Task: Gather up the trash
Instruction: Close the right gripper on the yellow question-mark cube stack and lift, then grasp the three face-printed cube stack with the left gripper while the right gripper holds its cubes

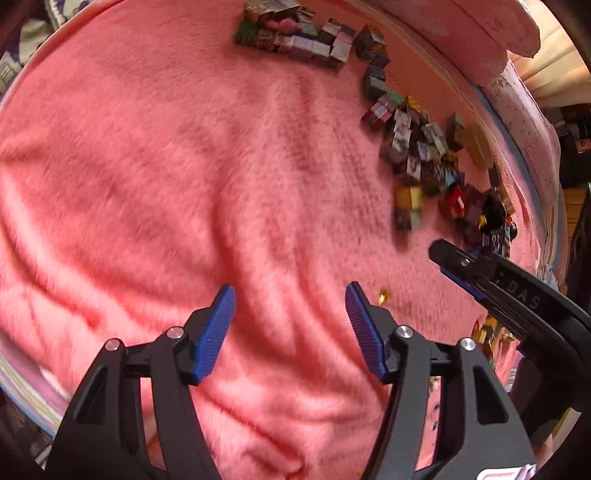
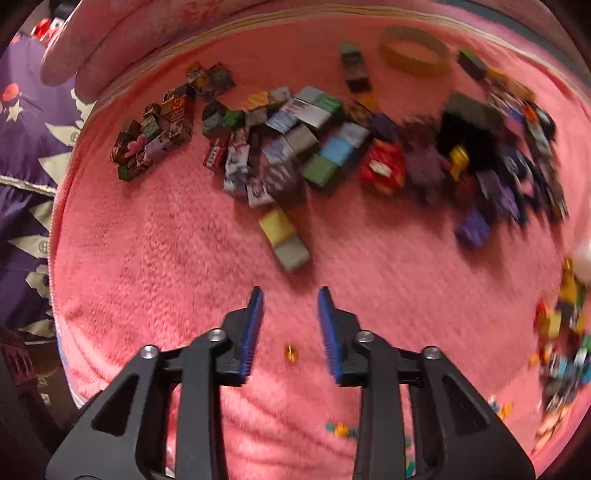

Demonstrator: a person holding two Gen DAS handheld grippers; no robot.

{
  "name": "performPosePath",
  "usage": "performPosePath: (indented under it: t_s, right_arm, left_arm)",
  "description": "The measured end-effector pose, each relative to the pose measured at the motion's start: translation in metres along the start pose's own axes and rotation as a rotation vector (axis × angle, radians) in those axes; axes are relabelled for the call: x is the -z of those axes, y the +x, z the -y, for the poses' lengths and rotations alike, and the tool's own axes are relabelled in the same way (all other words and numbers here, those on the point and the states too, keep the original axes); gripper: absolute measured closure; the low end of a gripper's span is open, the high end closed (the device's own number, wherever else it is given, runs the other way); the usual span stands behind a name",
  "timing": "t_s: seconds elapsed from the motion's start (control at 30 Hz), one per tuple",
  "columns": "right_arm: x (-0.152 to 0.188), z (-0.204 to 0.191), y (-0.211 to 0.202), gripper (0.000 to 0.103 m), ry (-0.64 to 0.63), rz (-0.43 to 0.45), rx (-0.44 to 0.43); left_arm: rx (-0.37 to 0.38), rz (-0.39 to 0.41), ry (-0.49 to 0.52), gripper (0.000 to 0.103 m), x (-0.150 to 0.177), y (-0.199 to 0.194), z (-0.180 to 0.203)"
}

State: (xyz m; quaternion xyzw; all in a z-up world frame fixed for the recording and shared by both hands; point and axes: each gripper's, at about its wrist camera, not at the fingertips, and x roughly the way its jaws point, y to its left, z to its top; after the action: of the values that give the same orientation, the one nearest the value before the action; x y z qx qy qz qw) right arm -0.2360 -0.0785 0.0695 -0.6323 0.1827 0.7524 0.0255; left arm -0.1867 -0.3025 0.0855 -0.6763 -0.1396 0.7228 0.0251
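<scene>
Left wrist — bare pink blanket ahead

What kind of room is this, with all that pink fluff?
Probably a child's bedroom: the pink plush blanket looks spread over a bed, a pale pink pillow lies at its edge, and printed paper cubes are scattered across it like toys.

Bare pink blanket ahead; cube pile crowds beyond.

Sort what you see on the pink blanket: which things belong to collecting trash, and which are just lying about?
Likely part of the job:
- small gold scrap
- right gripper, open over it

Just lying about:
- printed cubes
- yellowish ring
- pink blanket
</scene>
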Motion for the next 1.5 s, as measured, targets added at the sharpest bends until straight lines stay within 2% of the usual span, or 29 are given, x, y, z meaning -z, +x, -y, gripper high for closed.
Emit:
performPosePath:
  t_s: [0.27,0.5,0.57,0.6,0.67,0.73,0.8,1.1,1.27,1.4,1.5]
  right_arm:
    - [-0.024,-0.008,0.031,0.063,-0.032,-0.019,0.029]
    - [-0.024,-0.016,0.043,0.064,-0.082,-0.025,0.059]
    - [-0.026,-0.018,0.046,0.067,-0.082,-0.029,0.068]
    - [-0.025,-0.02,0.048,0.074,-0.082,-0.027,0.07]
    - [-0.022,-0.021,0.051,0.08,-0.08,-0.031,0.082]
    - [-0.02,-0.019,0.052,0.08,-0.069,-0.032,0.075]
    - [-0.017,-0.015,0.05,0.08,-0.061,-0.024,0.081]
    - [0.008,0.018,0.015,0.08,0.065,0.023,0.003]
    - [0.01,0.041,-0.009,0.08,0.117,0.056,0.007]
    - [0.007,0.058,-0.021,0.08,0.148,0.073,0.003]
    - [0.004,0.063,-0.023,0.08,0.161,0.075,-0.007]
  left_arm:
    - [-0.002,-0.05,-0.025,0.04,-0.016,0.03,-0.002]
    - [0.01,-0.067,-0.037,0.039,-0.021,0.038,-0.005]
    - [0.014,-0.068,-0.04,0.039,-0.021,0.04,-0.005]
    - [0.014,-0.069,-0.039,0.039,-0.02,0.04,-0.006]
    - [0.012,-0.07,-0.035,0.038,-0.021,0.041,-0.005]
    - [0.011,-0.072,-0.03,0.038,-0.021,0.04,-0.007]
    - [0.008,-0.073,-0.029,0.037,-0.023,0.043,-0.005]
    - [-0.035,-0.069,0.021,0.037,-0.023,0.043,0.021]
    - [-0.062,-0.057,0.077,0.035,-0.026,0.044,0.051]
    - [-0.075,-0.021,0.076,0.035,-0.031,0.04,0.069]
    - [-0.134,0.034,0.075,0.034,-0.031,0.031,0.075]
